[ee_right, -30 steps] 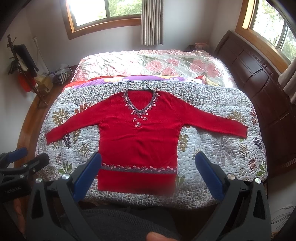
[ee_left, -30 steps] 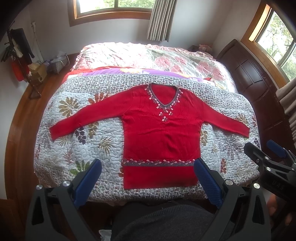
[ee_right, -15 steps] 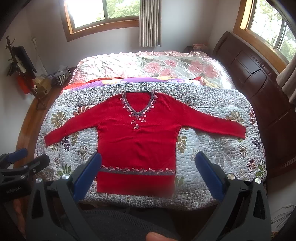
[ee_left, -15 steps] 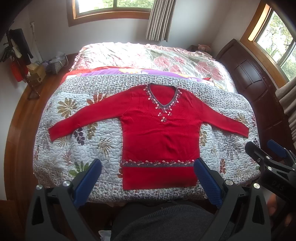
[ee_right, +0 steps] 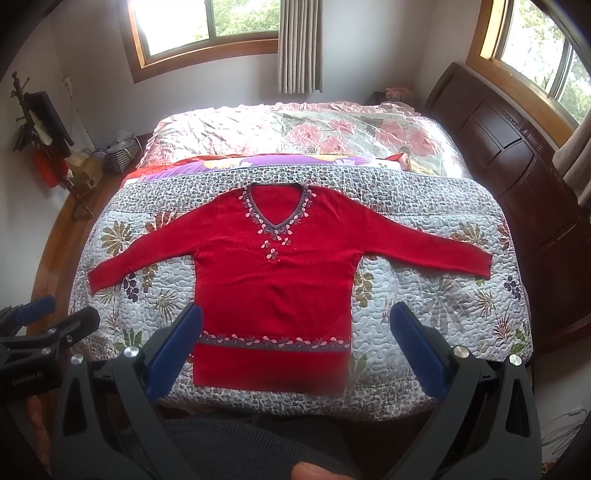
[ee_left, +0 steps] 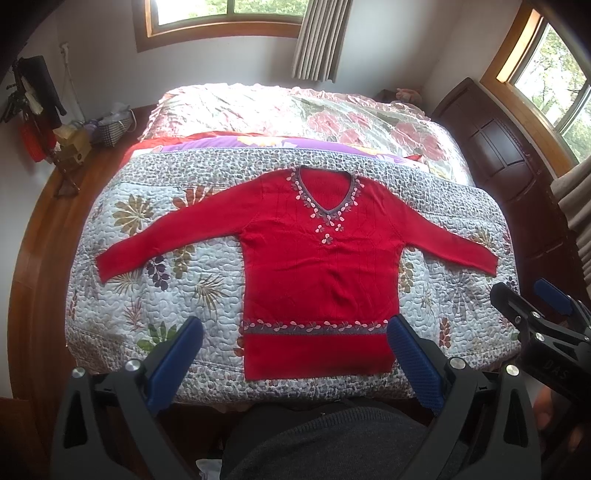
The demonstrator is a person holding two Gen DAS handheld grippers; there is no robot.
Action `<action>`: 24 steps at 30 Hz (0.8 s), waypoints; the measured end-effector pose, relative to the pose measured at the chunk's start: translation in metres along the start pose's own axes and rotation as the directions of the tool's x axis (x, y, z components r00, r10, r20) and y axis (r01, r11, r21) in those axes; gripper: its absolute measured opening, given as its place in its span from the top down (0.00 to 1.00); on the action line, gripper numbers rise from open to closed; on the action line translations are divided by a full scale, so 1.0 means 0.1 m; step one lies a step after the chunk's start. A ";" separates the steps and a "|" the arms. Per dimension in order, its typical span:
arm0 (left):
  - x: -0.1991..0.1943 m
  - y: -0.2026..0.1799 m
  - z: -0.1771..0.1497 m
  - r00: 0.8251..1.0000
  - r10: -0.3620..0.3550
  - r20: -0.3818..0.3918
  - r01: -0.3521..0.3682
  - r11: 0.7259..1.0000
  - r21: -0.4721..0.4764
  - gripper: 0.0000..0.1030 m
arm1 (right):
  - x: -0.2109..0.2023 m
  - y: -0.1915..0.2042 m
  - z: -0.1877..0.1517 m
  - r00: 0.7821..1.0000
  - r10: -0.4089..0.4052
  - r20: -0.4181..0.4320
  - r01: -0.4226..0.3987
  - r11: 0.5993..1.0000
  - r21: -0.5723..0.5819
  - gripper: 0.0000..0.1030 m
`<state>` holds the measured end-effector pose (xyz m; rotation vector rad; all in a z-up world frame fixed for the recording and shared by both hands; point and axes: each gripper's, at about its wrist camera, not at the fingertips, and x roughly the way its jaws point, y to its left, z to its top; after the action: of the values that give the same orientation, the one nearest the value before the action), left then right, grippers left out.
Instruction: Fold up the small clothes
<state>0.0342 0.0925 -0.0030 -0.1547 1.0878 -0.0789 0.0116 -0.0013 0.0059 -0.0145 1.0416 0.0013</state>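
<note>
One red knitted V-neck sweater [ee_left: 317, 266] with two long sleeves lies on one bed [ee_left: 110, 295], which carries one leaf-patterned white quilt [ee_left: 177, 280] and one pink-flowered bedspread [ee_left: 295, 110]. Two black hand-held grippers with blue pads are in view: the left hand-held gripper [ee_left: 295, 350] and the right hand-held gripper [ee_right: 295, 332], each with two fingers spread wide. Two wood-framed windows [ee_right: 207, 29] light the room; one striped curtain [ee_right: 299, 44] hangs between them.

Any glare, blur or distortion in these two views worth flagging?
Left wrist view: strong fisheye bending at the edges, windows blown out, sweater sharp. Right wrist view: same bending, window overexposed, a smeared patch at the sweater's hem corner, dark vignette in the frame corners.
</note>
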 end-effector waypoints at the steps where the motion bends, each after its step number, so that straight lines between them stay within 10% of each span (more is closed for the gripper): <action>1: 0.01 0.01 0.01 1.000 0.000 0.000 0.000 1.000 -0.001 0.04 | 0.00 0.01 0.00 1.000 0.000 -0.001 0.000 1.000 -0.001 0.03; 24: 0.06 0.03 0.02 1.000 -0.002 -0.004 0.002 1.000 -0.004 0.04 | 0.03 0.01 0.02 1.000 0.001 -0.005 -0.001 1.000 -0.002 0.03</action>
<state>0.0388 0.0948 -0.0074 -0.1592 1.0919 -0.0788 0.0150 -0.0004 0.0045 -0.0161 1.0469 0.0032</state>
